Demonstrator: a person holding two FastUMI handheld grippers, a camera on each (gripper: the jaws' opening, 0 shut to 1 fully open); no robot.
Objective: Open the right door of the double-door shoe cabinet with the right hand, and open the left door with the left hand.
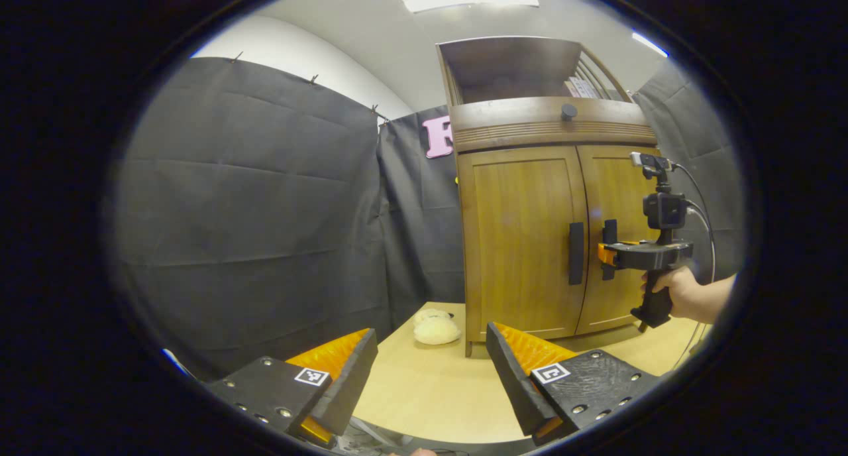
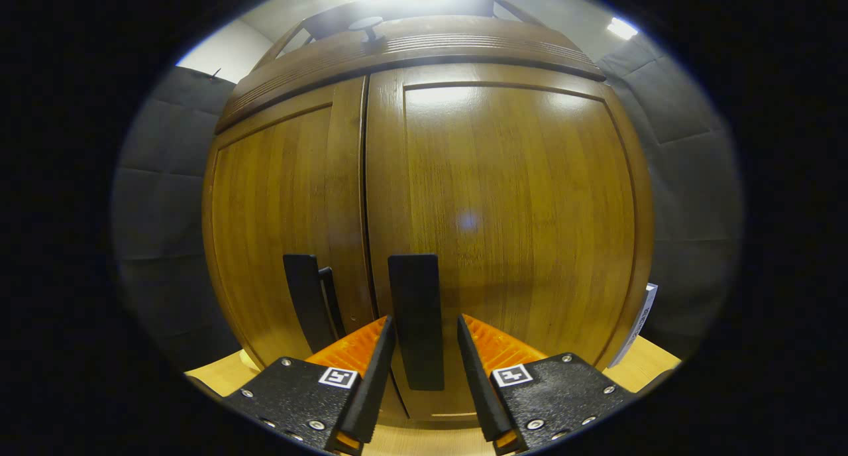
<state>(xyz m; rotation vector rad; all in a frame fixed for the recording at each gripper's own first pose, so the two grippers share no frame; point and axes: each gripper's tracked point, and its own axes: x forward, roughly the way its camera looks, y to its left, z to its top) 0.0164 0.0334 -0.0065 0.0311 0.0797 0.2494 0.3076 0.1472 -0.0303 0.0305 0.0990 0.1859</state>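
The wooden shoe cabinet [image 1: 530,121] stands ahead with both doors closed. In the left gripper view my left gripper [image 1: 430,340] is open and well short of the left door [image 1: 517,237] and its dark vertical handle [image 1: 576,252]. A hand [image 1: 686,295] holds my right gripper [image 1: 606,254] at the right door's handle [image 1: 609,234]. In the right gripper view the right gripper [image 2: 425,320] is open, its fingers on either side of the right door's handle [image 2: 414,290], with a gap on the right side. The left door's handle [image 2: 305,303] is just to its left.
A cream plush object [image 1: 436,329] lies on the light wooden surface [image 1: 430,390] beside the cabinet's left foot. A drawer with a round knob [image 1: 569,111] sits above the doors, under an open shelf. Black cloth walls surround the booth. A cable [image 1: 705,224] trails from the right gripper.
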